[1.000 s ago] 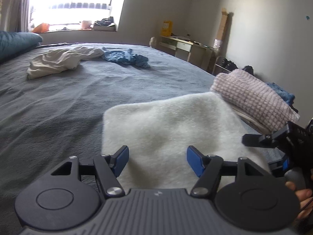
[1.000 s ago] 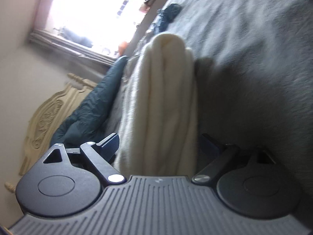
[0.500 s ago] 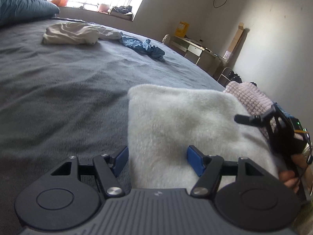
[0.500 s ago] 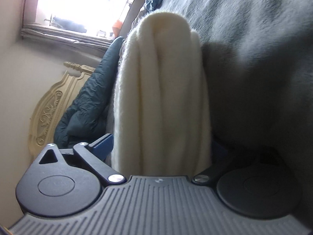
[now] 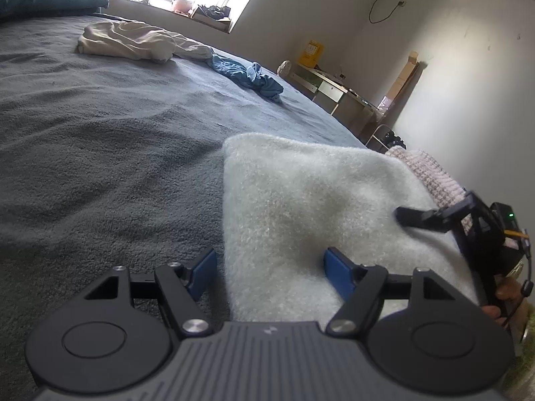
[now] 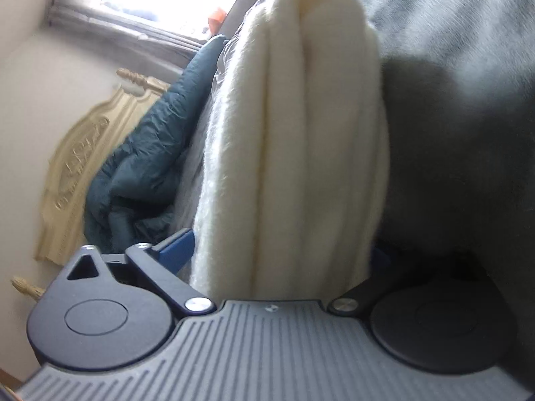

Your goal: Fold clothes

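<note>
A folded white fluffy garment [image 5: 317, 193] lies on the grey bed [image 5: 100, 167]. My left gripper [image 5: 269, 272] straddles its near left corner. One blue pad stands just off the edge and the other rests on the pile, and the jaws are opening without pressing. In the right wrist view the thick folded stack [image 6: 301, 117] fills my right gripper [image 6: 277, 252], which is rolled on its side. Its jaws are closing with both pads against the stack. The right gripper's upper finger [image 5: 418, 217] lies on the garment's right edge.
A folded pink knit [image 5: 431, 173] sits just beyond the white garment. A cream pile [image 5: 133, 40] and a blue garment [image 5: 254, 78] lie far up the bed. A teal quilt [image 6: 140, 153] and carved headboard [image 6: 77, 167] are at the head. A desk [image 5: 334, 90] stands by the wall.
My left gripper sank and rolled, coming closer to the garment's left corner. The right gripper slid further onto the stack's right edge, and the stack now fills more of its view.
</note>
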`<state>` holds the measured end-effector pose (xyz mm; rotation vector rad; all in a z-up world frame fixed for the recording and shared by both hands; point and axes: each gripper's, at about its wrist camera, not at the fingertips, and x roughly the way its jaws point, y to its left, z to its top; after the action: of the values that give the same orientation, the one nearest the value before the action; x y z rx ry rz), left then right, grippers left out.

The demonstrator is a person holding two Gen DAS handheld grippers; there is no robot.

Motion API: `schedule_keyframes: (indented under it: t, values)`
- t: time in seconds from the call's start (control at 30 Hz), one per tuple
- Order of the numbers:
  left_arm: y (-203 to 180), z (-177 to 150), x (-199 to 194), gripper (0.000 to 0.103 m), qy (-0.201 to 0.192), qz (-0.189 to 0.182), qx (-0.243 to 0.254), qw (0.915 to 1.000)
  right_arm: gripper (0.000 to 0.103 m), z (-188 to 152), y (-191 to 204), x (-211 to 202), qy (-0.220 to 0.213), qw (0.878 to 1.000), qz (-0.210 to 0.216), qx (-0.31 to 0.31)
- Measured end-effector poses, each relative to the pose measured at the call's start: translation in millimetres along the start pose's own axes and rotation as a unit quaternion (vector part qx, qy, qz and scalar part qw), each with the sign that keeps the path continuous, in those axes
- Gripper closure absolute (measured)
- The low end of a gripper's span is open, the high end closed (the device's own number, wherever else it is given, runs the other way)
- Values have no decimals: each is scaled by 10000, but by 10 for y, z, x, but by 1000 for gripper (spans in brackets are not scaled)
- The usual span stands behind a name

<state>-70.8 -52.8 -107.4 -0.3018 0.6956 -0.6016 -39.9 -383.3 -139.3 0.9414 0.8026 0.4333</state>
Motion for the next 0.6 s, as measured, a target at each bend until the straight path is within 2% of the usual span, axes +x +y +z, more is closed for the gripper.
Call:
schedule_keyframes:
  t: [0.07, 0.17, 0.33, 0.4, 0.5, 0.6]
  values:
    - [-29, -3, -42, 31, -102, 119, 57, 9999, 26, -26, 52, -33, -50, 10000, 15, 2]
    - [-106, 24, -186, 36, -415, 329, 222, 9983, 32, -56, 114, -68, -141, 9999, 10, 15]
    - [-156, 131, -445, 35, -817, -547, 46, 9951, 34, -110, 342, -54, -237, 9995, -170, -89]
    - [-196, 122, -408, 35, -706, -798, 148, 9942, 34, -126, 474, -39, -253, 9994, -212, -133]
    - [-158, 28, -277, 35, -484, -888, 43, 9949, 32, -178, 710, 7, -249, 9987, -355, -257]
    - [-18, -33, -235, 35, -398, -1087, -258, 9929, 28, -258, 987, 59, -257, 9961, -648, -532]
